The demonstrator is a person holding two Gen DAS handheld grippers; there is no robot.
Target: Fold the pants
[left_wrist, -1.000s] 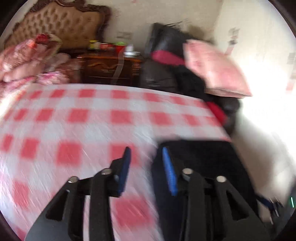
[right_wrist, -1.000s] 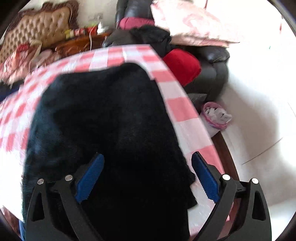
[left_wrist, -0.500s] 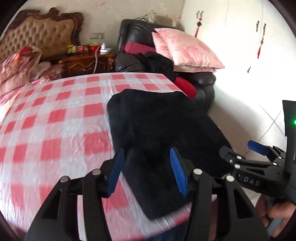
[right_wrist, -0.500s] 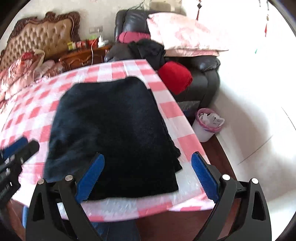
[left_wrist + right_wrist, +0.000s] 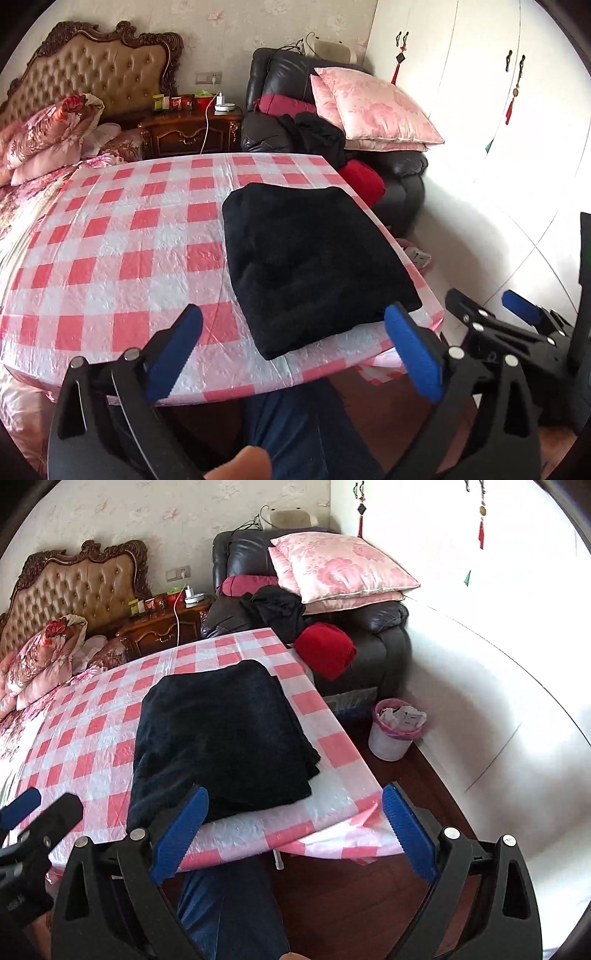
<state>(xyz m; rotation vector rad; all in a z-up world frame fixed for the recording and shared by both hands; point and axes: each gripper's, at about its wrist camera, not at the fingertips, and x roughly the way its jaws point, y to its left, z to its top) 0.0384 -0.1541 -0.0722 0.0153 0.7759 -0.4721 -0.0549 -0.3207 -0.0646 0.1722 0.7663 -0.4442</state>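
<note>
The black pants (image 5: 310, 258) lie folded in a thick rectangle near the right front corner of the table, which is covered with a red-and-white checked cloth (image 5: 110, 258). My left gripper (image 5: 293, 332) hangs before the table's front edge, back from the pants; its jaws are opening wide with nothing between them. In the right wrist view the same folded pants (image 5: 221, 734) rest on the cloth (image 5: 332, 775), and my right gripper (image 5: 295, 805) stands open and empty in front of them. Each gripper shows in the other's view: the right gripper (image 5: 491, 314) and the left gripper (image 5: 37, 808).
A black leather armchair (image 5: 388, 642) with pink pillows (image 5: 332, 568) and a red cloth (image 5: 325, 650) stands behind the table. A waste bin (image 5: 395, 731) sits on the floor at right. A nightstand (image 5: 188, 129) and bed headboard (image 5: 96, 70) are at back left. A person's blue-trousered leg (image 5: 306, 424) is below.
Both grippers have drawn back from the pants and risen, past the table's front edge. The left jaws have spread much wider. The pants stay folded on the cloth.
</note>
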